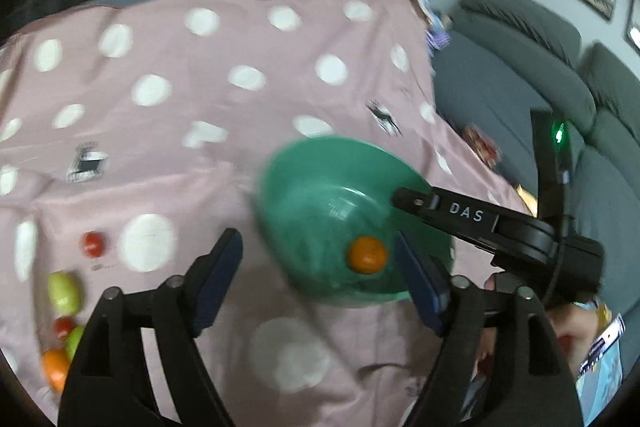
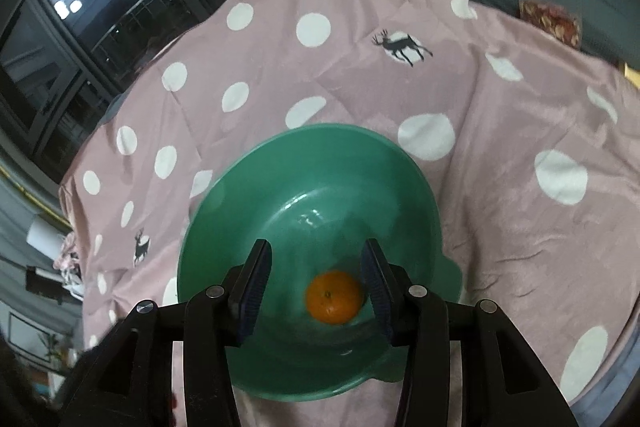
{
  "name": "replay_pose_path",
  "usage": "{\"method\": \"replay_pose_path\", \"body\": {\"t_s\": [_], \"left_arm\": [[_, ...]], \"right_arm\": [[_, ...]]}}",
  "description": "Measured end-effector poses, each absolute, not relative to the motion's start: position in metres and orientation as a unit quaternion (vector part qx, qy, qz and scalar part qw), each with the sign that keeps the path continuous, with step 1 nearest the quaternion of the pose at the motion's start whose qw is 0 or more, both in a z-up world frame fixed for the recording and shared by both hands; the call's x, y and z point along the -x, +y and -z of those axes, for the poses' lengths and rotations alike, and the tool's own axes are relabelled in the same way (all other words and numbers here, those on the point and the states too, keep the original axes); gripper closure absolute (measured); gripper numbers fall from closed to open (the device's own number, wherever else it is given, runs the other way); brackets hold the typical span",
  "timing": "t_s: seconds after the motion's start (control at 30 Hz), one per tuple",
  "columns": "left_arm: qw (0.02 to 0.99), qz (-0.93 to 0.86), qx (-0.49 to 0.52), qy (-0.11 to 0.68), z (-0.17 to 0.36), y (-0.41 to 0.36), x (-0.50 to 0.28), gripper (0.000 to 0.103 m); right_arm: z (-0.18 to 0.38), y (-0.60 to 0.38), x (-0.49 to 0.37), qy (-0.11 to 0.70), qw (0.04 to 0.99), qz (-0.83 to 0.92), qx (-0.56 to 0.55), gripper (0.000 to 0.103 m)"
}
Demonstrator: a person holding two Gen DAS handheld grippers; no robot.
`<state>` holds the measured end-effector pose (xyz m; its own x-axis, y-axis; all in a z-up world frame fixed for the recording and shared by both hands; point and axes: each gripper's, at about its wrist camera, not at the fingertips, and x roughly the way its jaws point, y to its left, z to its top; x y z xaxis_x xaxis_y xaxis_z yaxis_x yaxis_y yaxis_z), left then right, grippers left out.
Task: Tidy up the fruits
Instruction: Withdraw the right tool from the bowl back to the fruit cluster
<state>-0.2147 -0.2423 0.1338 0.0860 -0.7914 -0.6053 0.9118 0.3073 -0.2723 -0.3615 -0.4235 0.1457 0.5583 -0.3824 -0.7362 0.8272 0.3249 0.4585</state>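
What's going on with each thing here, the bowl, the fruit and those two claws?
Bowl: upright on the spotted cloth, holding one orange.
Orange: lying loose in the bowl's bottom, not gripped.
Left claw: open, empty.
Right claw: open above the bowl, orange between its fingers but not pressed.
Other fruit: green, red and orange pieces loose on the cloth, outside the bowl.
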Motion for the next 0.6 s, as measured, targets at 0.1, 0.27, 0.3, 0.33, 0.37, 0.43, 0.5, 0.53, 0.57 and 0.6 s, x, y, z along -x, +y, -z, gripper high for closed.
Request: {"method": "replay_pose_path", "body": {"t_s": [0.1, 0.27, 0.3, 0.33, 0.37, 0.43, 0.5, 0.53, 0.57, 0.6], "left_arm": [[0.768, 0.544, -0.077, 0.329, -0.142, -0.205, 0.198, 0.02], [0.82, 0.467, -0.054, 0.326, -0.139, -0.144, 0.169, 0.015], [0.827, 0.455, -0.048, 0.327, -0.136, -0.133, 0.163, 0.015], [0.832, 0.445, -0.043, 0.328, -0.133, -0.125, 0.158, 0.014], [0.839, 0.431, -0.038, 0.33, -0.128, -0.116, 0.152, 0.014], [0.847, 0.41, -0.032, 0.338, -0.12, -0.104, 0.142, 0.014], [0.852, 0.387, -0.029, 0.351, -0.112, -0.1, 0.13, 0.015], [0.857, 0.373, -0.027, 0.354, -0.11, -0.096, 0.124, 0.015], [0.86, 0.365, -0.024, 0.355, -0.109, -0.093, 0.12, 0.015], [0.863, 0.359, -0.018, 0.355, -0.109, -0.089, 0.117, 0.015]], "right_arm": [[-0.152, -0.417, 0.355, 0.256, 0.782, 0.391, -0.412, 0.056], [-0.164, -0.403, 0.339, 0.25, 0.804, 0.386, -0.375, 0.053], [-0.166, -0.4, 0.335, 0.25, 0.809, 0.386, -0.367, 0.049], [-0.168, -0.398, 0.332, 0.25, 0.812, 0.387, -0.359, 0.047], [-0.17, -0.394, 0.327, 0.248, 0.816, 0.391, -0.345, 0.047], [-0.17, -0.39, 0.32, 0.247, 0.821, 0.399, -0.326, 0.047], [-0.165, -0.389, 0.314, 0.247, 0.817, 0.416, -0.314, 0.047], [-0.164, -0.389, 0.313, 0.249, 0.814, 0.426, -0.308, 0.047], [-0.162, -0.388, 0.309, 0.253, 0.808, 0.443, -0.296, 0.047], [-0.16, -0.388, 0.307, 0.256, 0.804, 0.454, -0.286, 0.047]]}}
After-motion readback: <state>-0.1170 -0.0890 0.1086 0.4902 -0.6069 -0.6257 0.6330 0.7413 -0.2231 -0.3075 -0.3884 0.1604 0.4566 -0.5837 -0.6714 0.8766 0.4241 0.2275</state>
